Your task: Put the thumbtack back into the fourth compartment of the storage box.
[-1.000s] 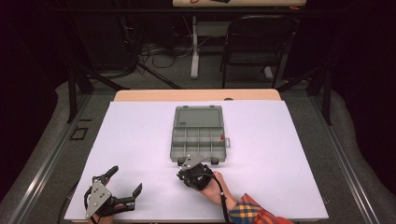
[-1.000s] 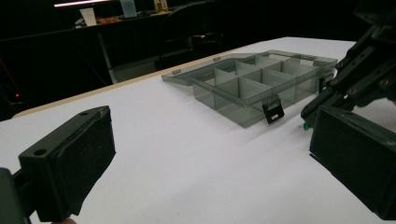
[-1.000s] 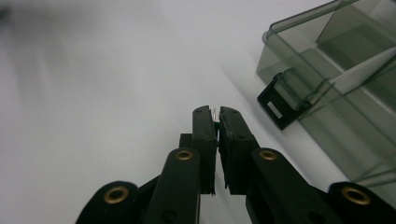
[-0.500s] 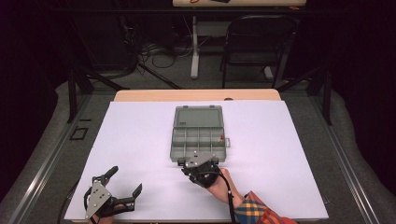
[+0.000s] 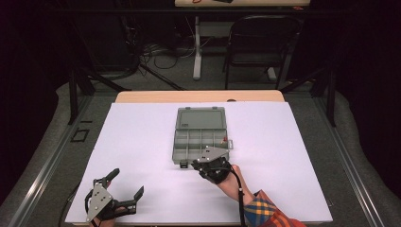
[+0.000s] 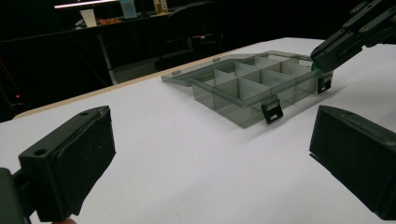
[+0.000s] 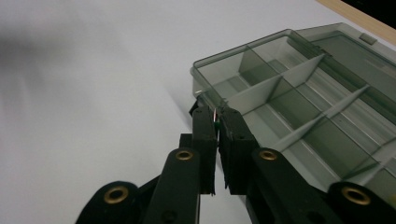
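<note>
Pinched jaws of the right gripper (image 7: 215, 122) are clamping something tiny and green (image 7: 217, 124) over the organizer box (image 7: 299, 98)'s front edge; it risks slipping outside, while the left gripper (image 6: 210, 154) is gaping idle.

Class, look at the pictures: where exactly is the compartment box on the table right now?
In the high view the compartment box lies open at the middle of the white table, its lid toward the far edge, with the right gripper at its near edge.

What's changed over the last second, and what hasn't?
The right gripper, shut on a small green item, moved right along the organizer box's near edge and slightly up. The left gripper stayed open and in place; the box stayed open.
</note>
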`<action>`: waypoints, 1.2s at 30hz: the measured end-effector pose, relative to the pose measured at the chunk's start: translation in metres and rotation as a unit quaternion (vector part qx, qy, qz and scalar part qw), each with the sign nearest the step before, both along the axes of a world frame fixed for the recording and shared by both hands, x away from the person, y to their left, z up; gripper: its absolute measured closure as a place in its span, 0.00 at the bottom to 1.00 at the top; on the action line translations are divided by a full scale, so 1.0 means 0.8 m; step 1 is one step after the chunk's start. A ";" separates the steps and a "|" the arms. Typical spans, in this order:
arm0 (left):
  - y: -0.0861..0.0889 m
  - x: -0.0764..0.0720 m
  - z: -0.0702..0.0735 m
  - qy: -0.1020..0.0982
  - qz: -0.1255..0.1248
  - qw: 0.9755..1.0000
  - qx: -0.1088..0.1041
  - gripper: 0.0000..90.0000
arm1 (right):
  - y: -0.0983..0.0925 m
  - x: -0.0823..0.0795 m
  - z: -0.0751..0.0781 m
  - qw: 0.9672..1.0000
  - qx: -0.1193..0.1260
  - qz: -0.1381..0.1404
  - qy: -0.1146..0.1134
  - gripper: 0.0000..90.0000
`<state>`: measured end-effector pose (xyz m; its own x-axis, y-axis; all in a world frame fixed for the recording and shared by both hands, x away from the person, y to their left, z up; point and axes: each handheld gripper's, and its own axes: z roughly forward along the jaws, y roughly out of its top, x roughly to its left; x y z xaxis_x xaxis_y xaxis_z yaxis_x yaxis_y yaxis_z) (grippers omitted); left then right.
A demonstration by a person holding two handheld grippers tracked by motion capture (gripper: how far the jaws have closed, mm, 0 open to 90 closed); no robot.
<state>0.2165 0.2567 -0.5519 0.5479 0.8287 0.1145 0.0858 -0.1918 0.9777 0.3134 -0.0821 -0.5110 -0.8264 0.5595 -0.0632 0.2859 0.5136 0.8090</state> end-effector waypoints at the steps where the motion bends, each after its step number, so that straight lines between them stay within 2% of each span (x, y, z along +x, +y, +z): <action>1: 0.000 0.001 -0.001 0.002 0.000 1.000 0.000 0.00 | -0.002 0.002 0.001 1.000 0.001 -0.003 0.000 0.95; 18: -0.001 -0.001 0.000 0.002 -0.002 1.000 -0.001 0.00 | -0.033 0.017 0.018 0.999 0.010 -0.037 -0.018 0.95; 36: -0.001 0.002 -0.002 0.005 -0.001 1.000 0.003 0.00 | -0.067 0.039 0.032 0.995 0.016 -0.086 -0.038 0.95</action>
